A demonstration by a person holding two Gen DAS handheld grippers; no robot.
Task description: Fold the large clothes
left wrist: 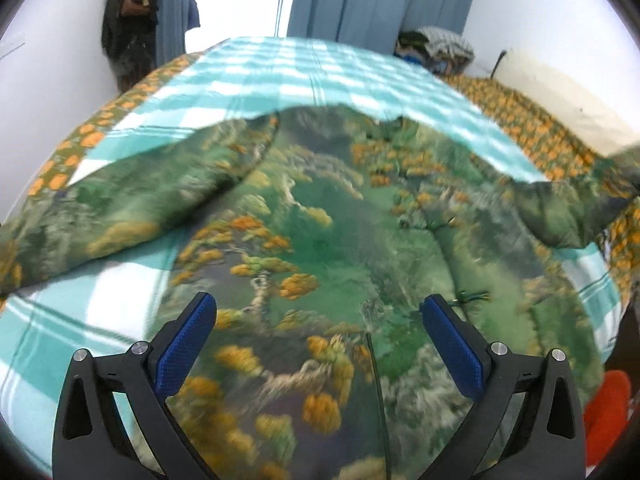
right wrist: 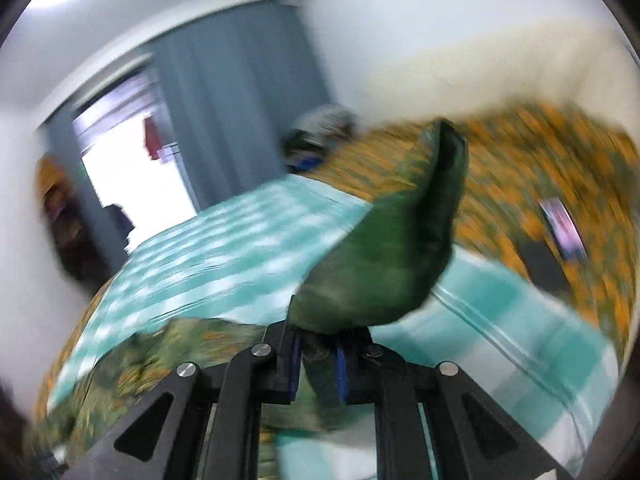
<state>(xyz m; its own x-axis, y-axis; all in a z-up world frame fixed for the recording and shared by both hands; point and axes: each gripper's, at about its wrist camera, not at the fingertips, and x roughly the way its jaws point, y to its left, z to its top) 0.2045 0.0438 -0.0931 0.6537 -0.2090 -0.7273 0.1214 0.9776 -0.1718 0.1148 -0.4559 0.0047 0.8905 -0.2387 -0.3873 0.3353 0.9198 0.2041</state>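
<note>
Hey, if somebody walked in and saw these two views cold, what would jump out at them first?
First, the big green garment with orange tree prints, spread over the teal checked sheet and filling the left wrist view. Next, the right gripper, shut on a bunched piece of that garment, which sticks up in front of its camera. The left gripper is open above the cloth, holding nothing.

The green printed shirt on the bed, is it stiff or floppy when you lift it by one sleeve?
Probably floppy: the green printed shirt lies in soft folds on the checked sheet, and the sleeve pinched in the right gripper droops around the fingers. Likely light too, since one pinch lifts it. Expect the rest to trail.
</note>
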